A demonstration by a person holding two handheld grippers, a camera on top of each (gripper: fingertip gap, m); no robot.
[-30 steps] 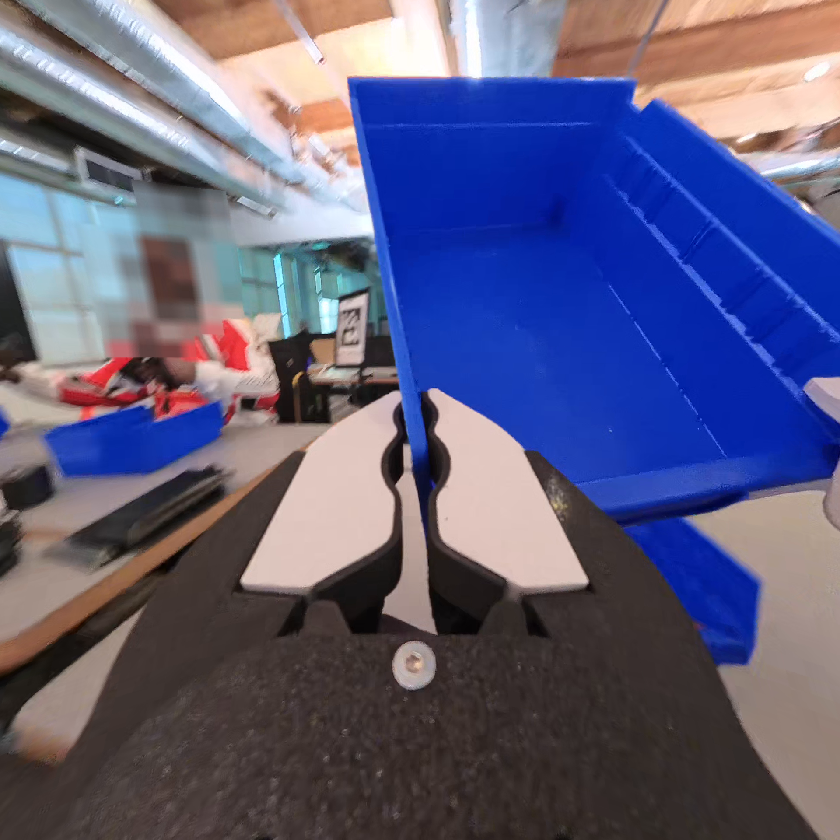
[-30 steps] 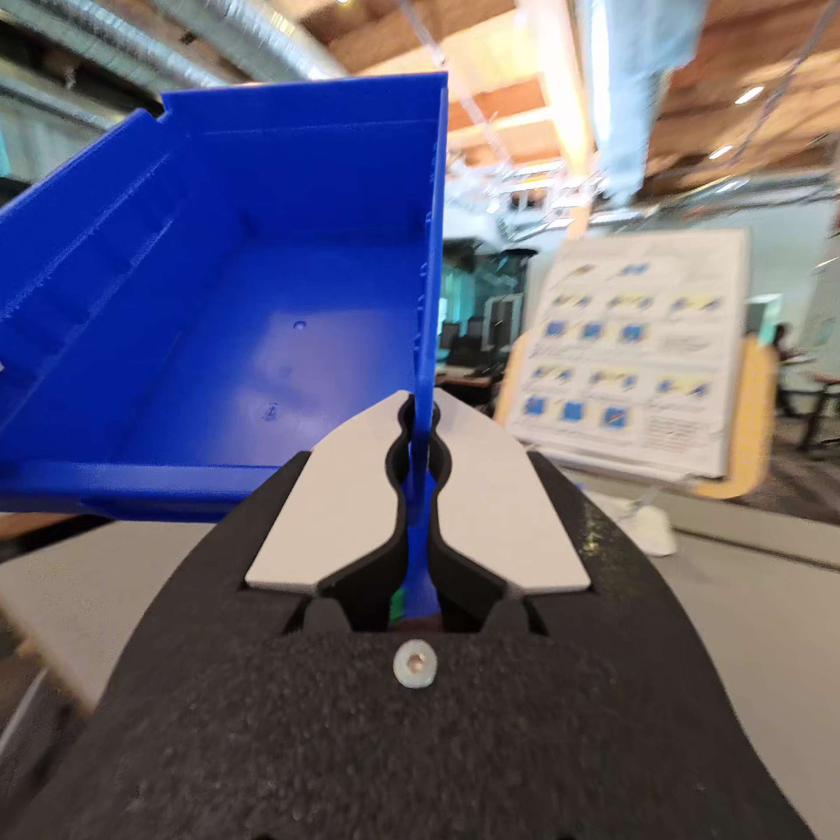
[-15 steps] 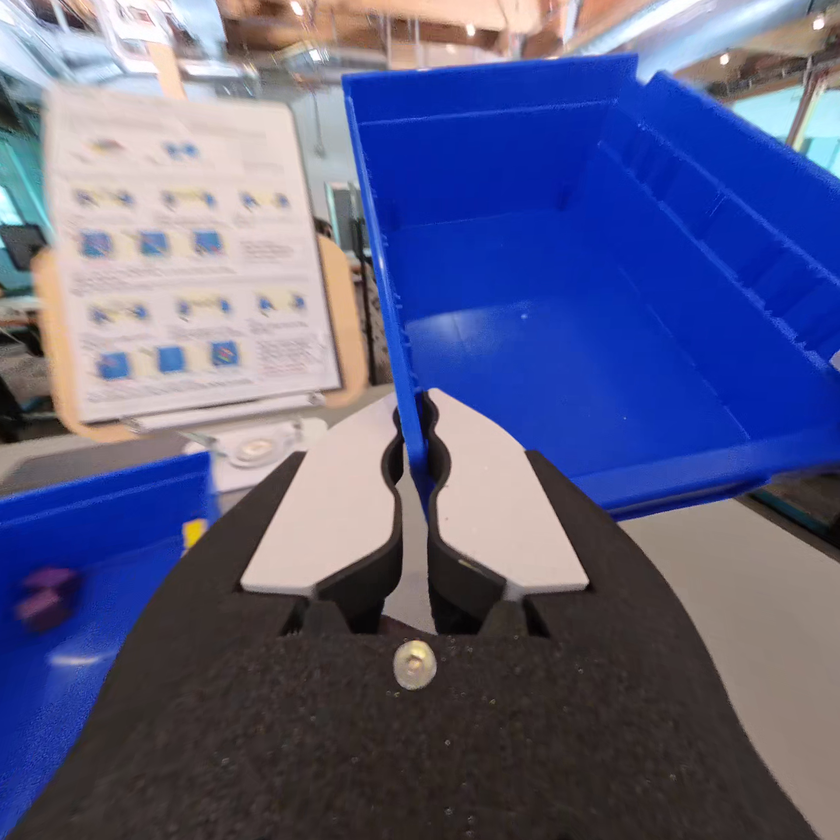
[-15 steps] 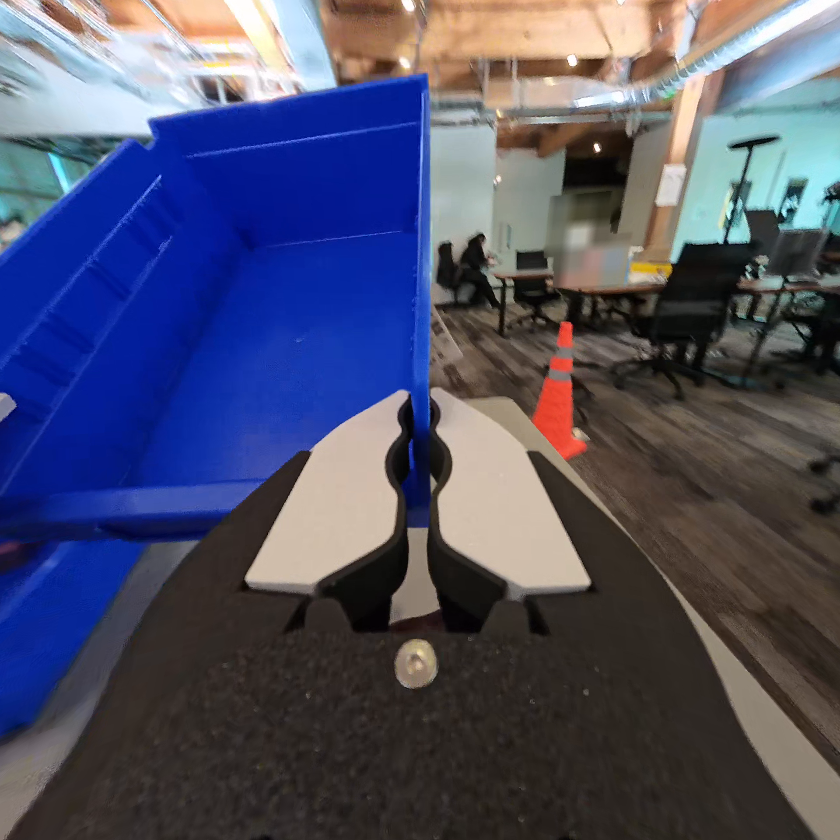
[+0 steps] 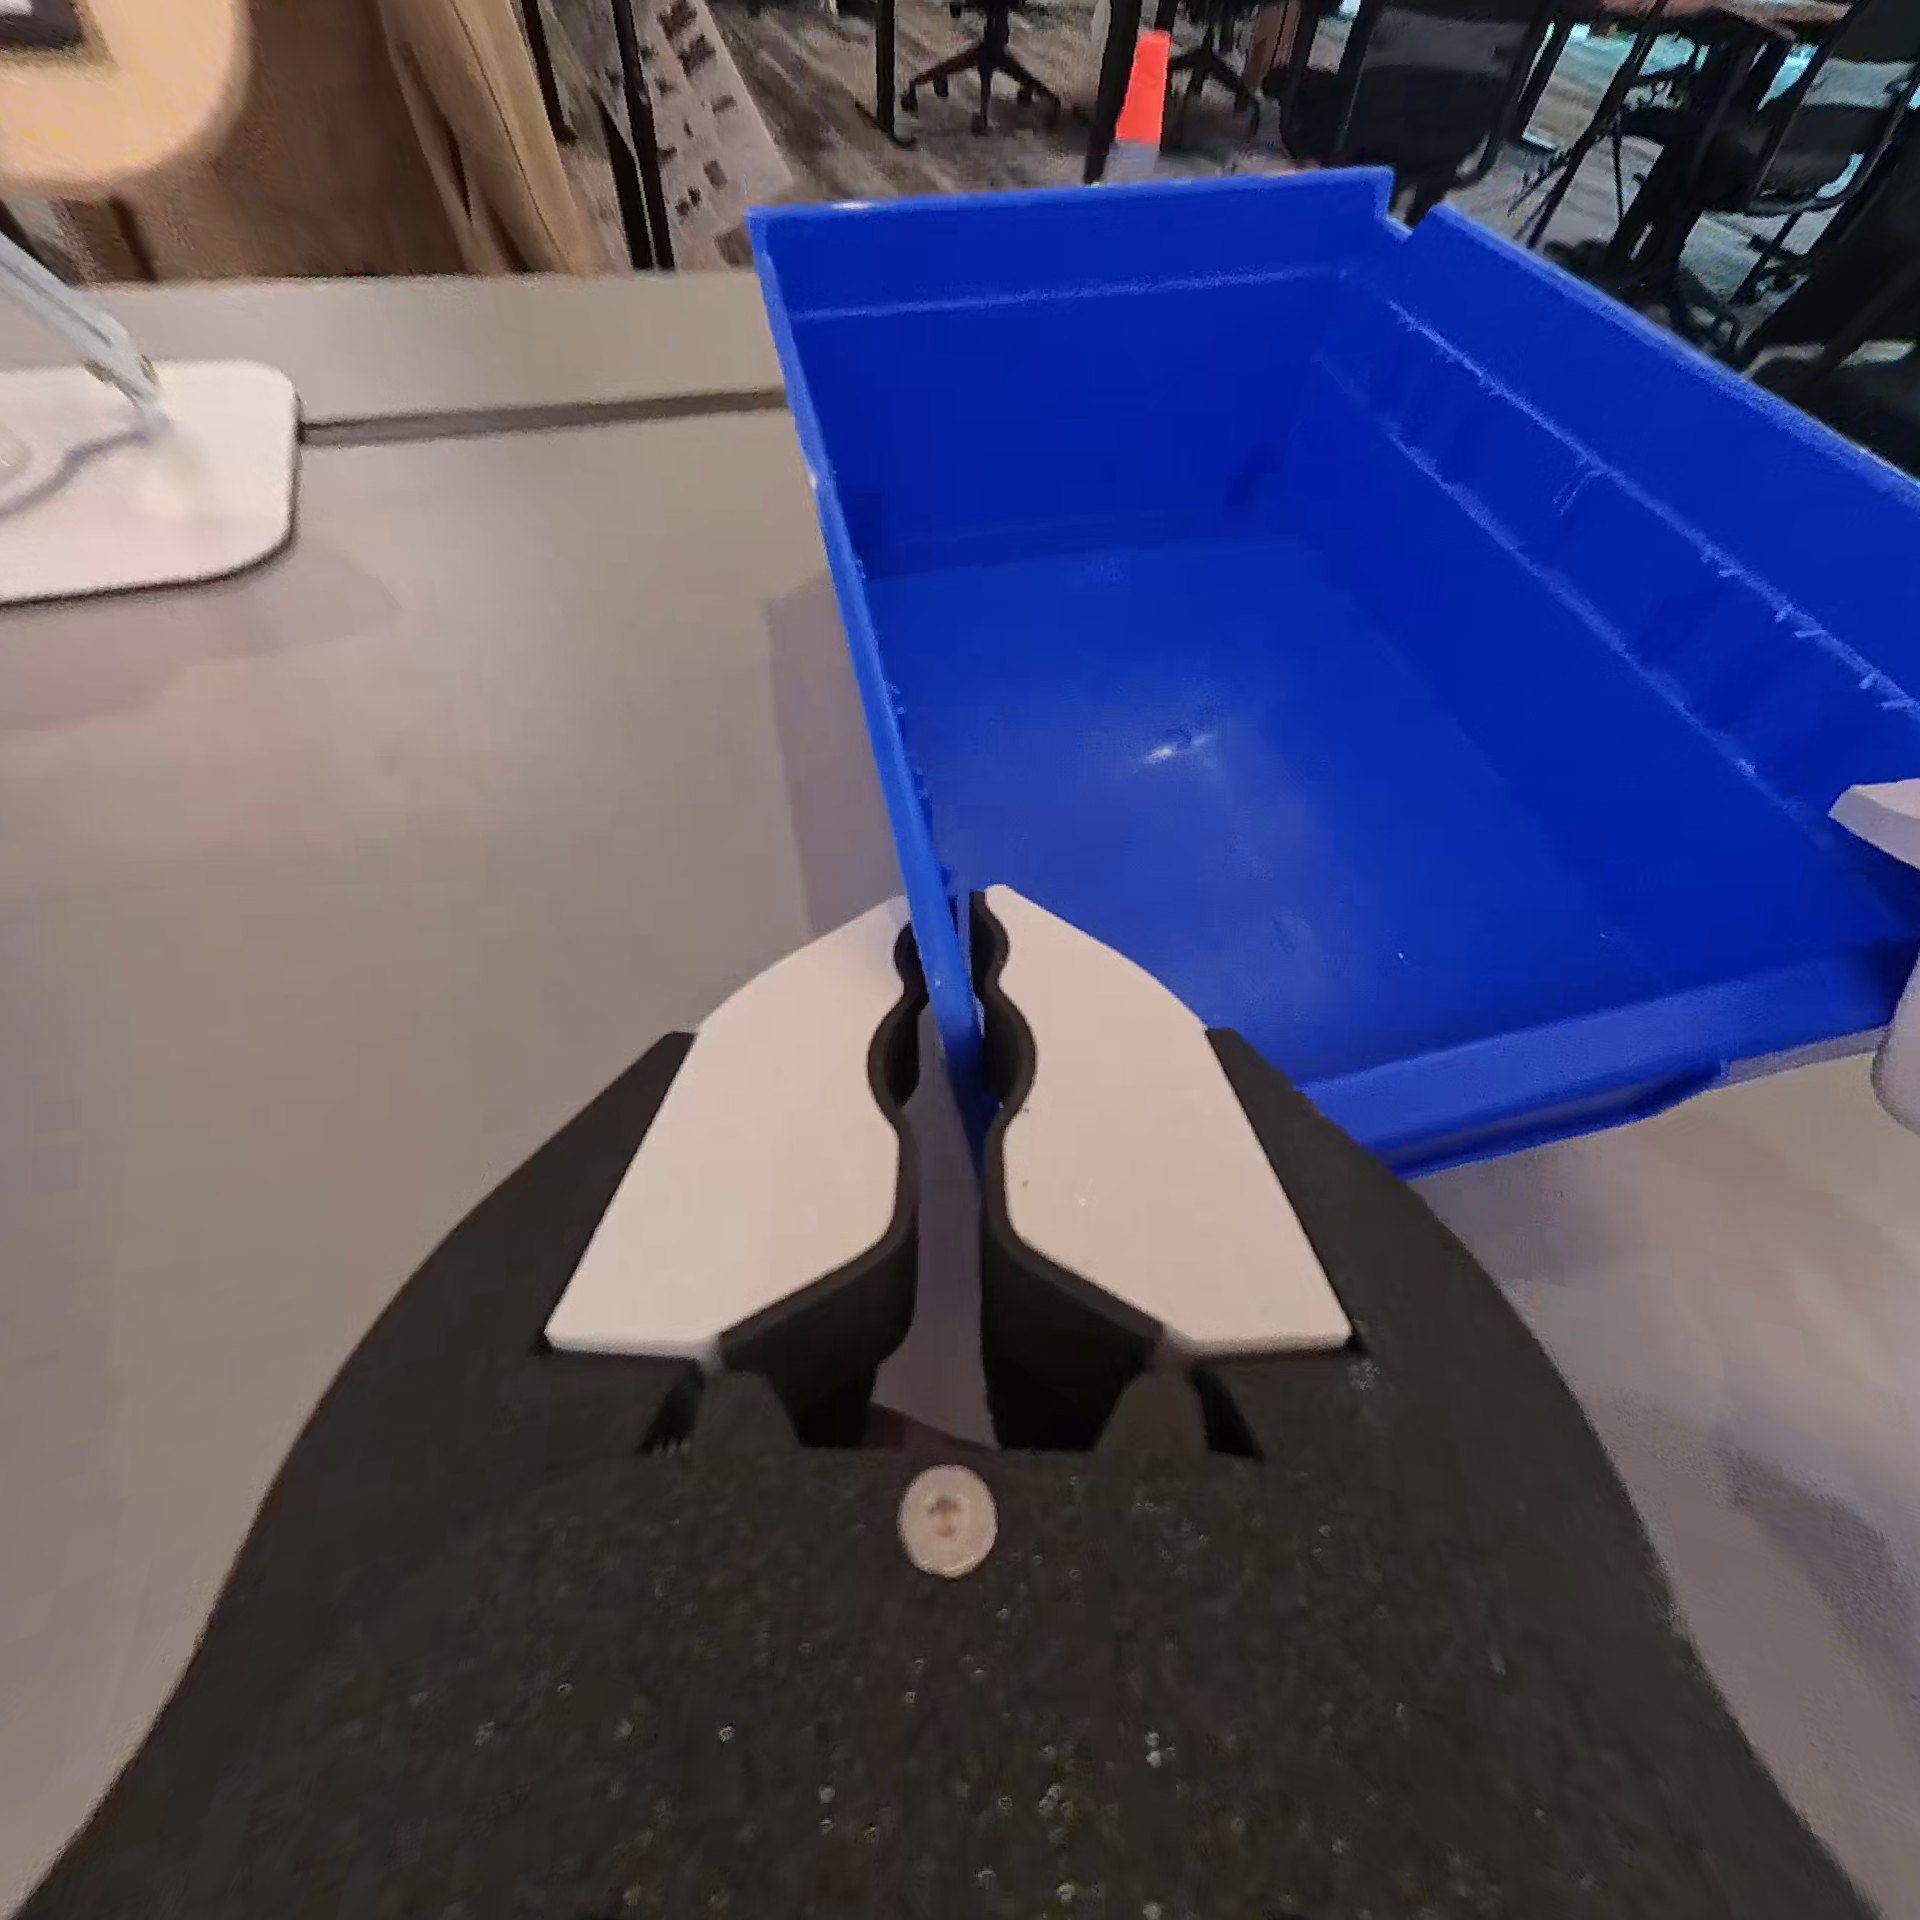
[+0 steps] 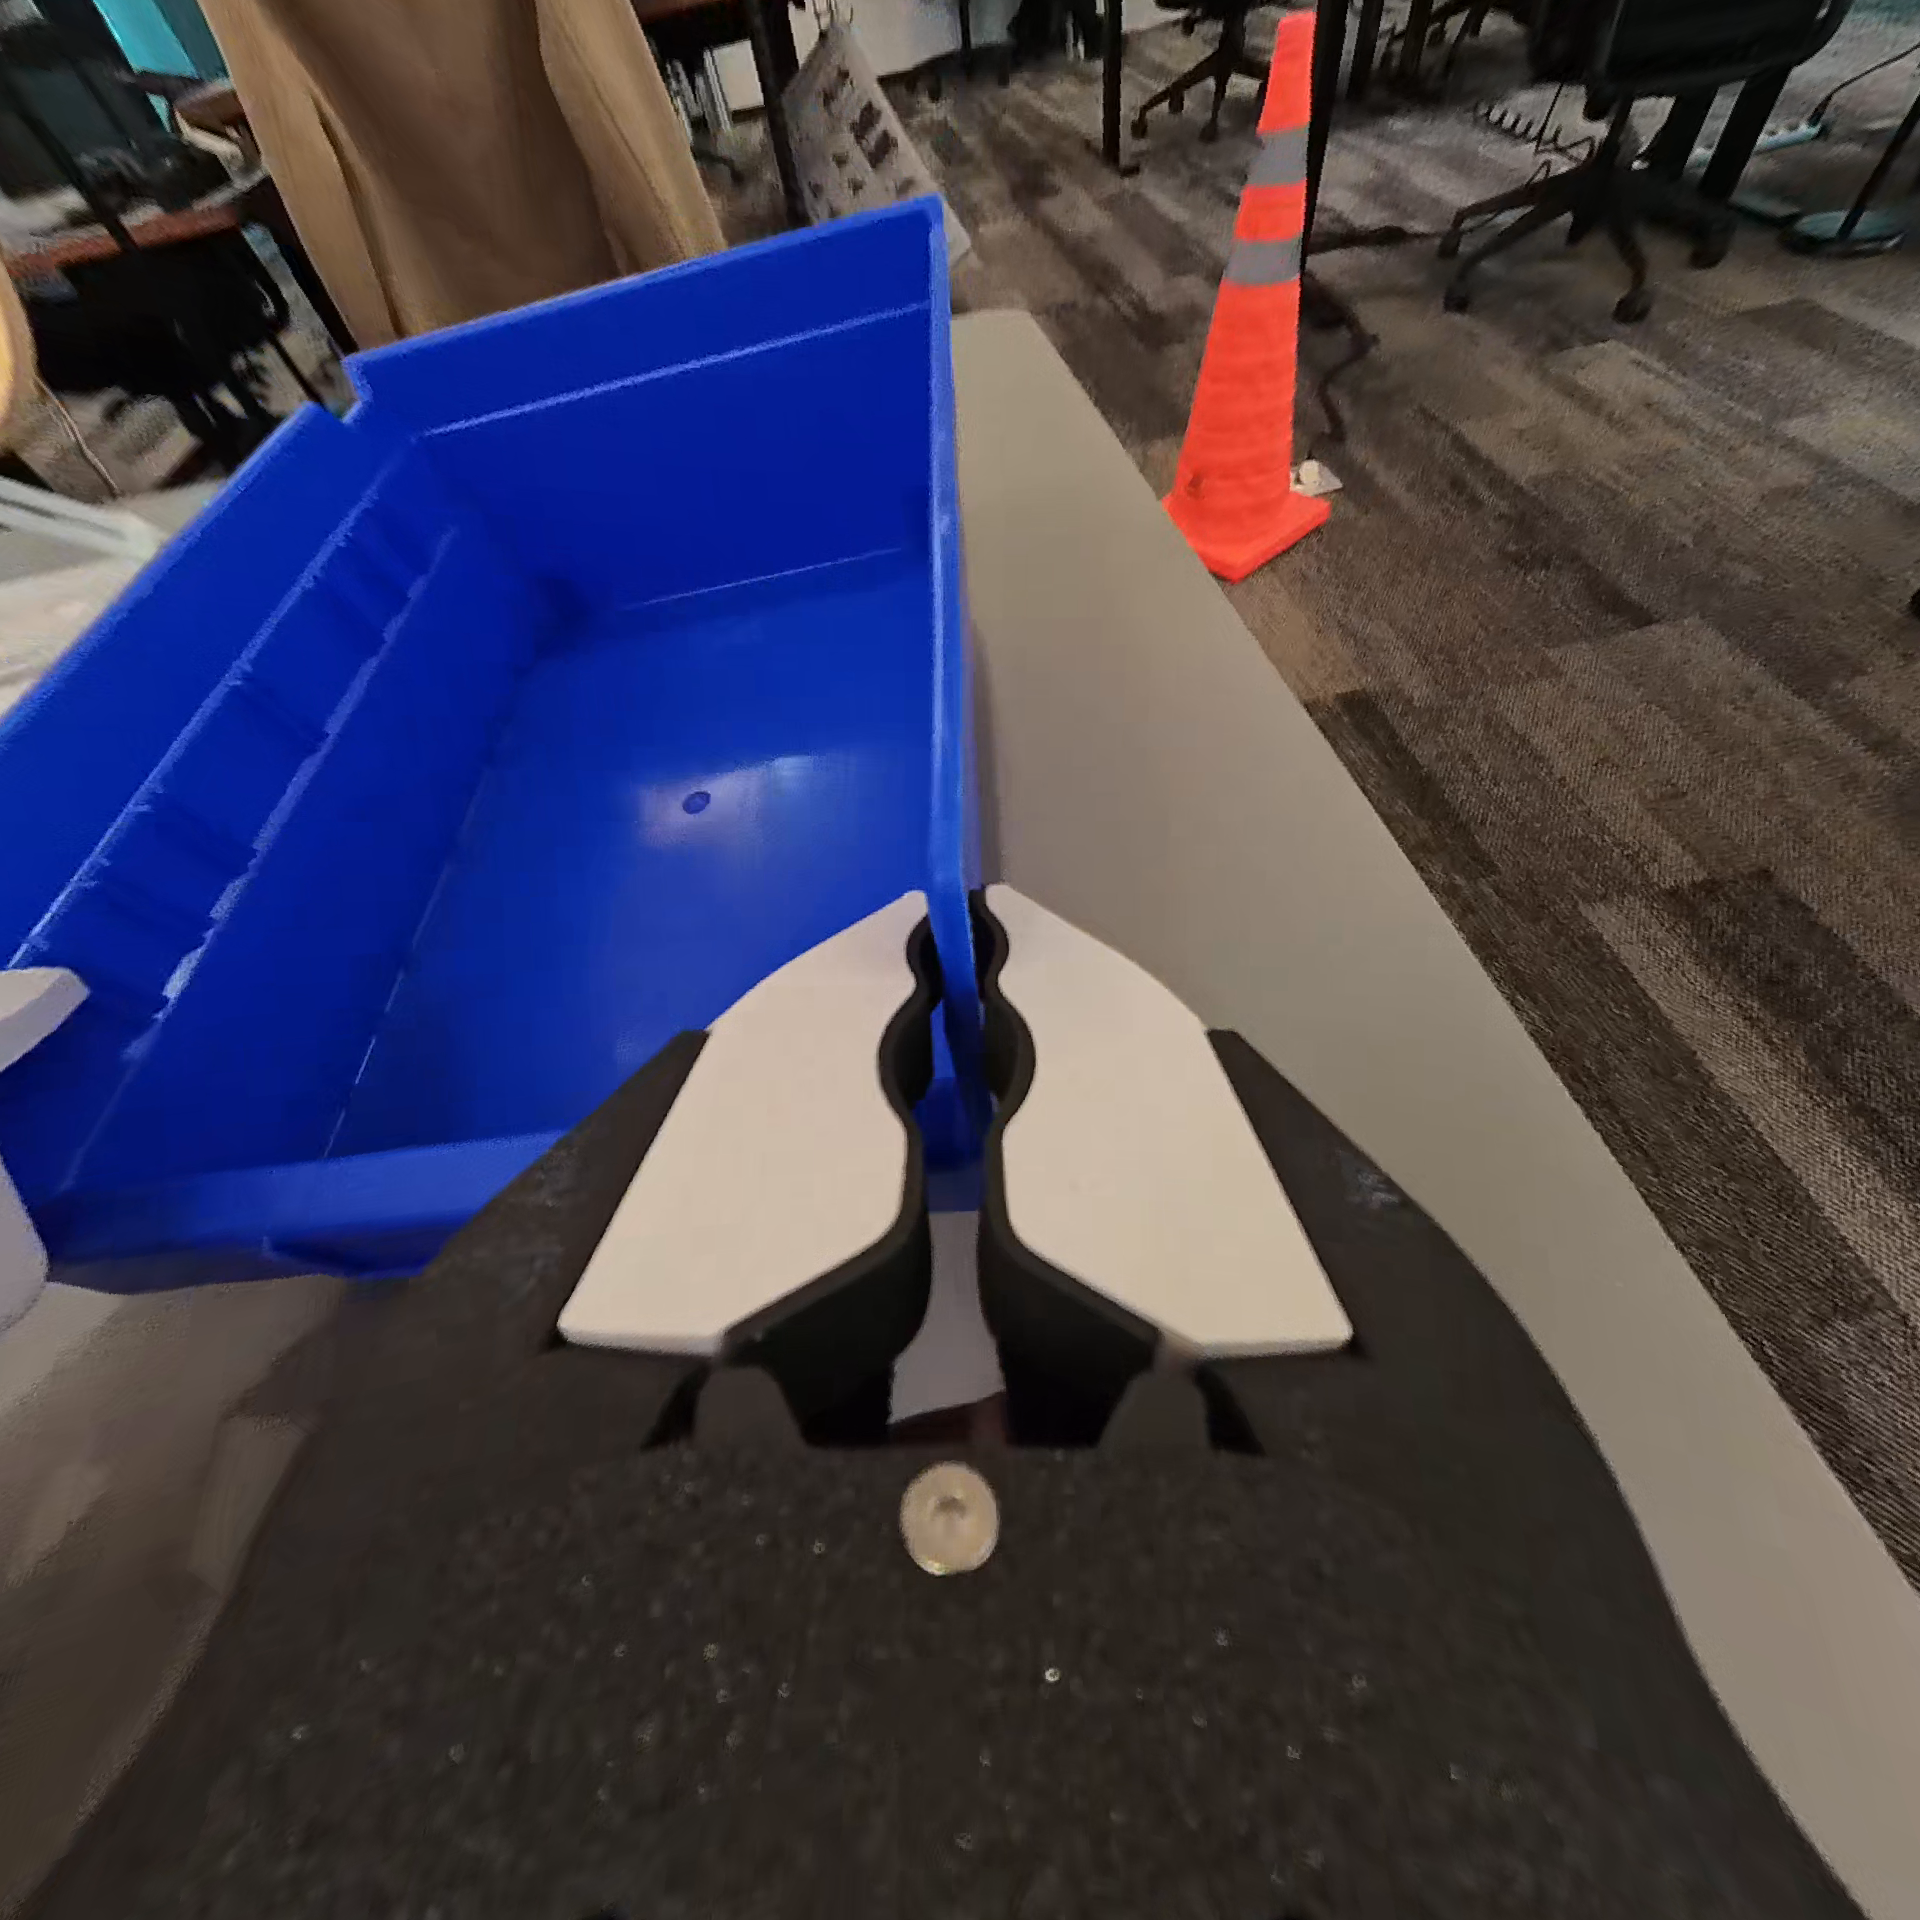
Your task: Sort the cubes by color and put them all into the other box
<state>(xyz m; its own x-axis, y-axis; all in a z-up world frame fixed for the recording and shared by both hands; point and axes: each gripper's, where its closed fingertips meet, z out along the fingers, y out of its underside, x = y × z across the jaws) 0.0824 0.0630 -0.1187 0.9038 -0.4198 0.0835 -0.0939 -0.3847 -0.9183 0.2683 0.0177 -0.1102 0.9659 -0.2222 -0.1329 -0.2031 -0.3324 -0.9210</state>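
The left claw [image 5: 948, 940] is clamped on the left side wall of the empty blue plastic bin [image 5: 1351, 831], its white pads nearly together with only the thin blue wall between them. The right claw [image 6: 954, 935] is pinched the same way on the opposite side wall of that bin [image 6: 623, 831]. The bin sits low over the grey bench [image 5: 416, 831], near its right edge; whether it touches the surface is unclear. An orange traffic cone [image 6: 1252, 343] stands on the carpeted floor beyond.
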